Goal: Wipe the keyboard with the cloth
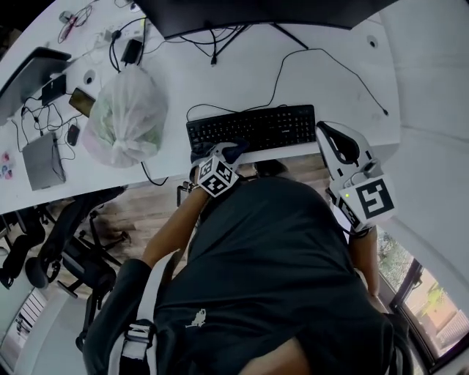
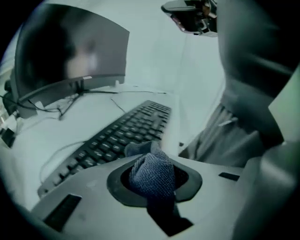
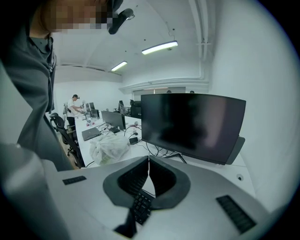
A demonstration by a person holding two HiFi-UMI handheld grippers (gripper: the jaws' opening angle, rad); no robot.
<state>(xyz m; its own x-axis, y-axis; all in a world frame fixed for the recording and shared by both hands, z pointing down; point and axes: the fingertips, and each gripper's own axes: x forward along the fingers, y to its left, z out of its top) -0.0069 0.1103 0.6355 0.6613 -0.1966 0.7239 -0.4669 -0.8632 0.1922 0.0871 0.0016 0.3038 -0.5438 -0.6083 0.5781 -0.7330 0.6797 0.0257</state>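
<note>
Blue knit cloth [image 2: 150, 176], one only, bunched and pinched tight between the fingers of the left gripper [image 2: 153, 164], at the near edge of the one black keyboard [image 1: 253, 128], left of middle. Right gripper [image 3: 148, 161] off the keyboard's right end, fingers pressed together on nothing (keys visible through the hollow behind the tips). Bare desk [image 1: 344, 80] to the right. One stuffed plastic bag [image 1: 128, 113] near the left end; one monitor [image 1: 249, 13] and trailing cables [image 1: 293, 58] behind.

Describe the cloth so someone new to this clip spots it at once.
On the white desk, find the black keyboard in front of the monitor. At its near left corner the left gripper is shut on a small bunched cloth: blue and woven, the only soft blue thing among black cables.
</note>
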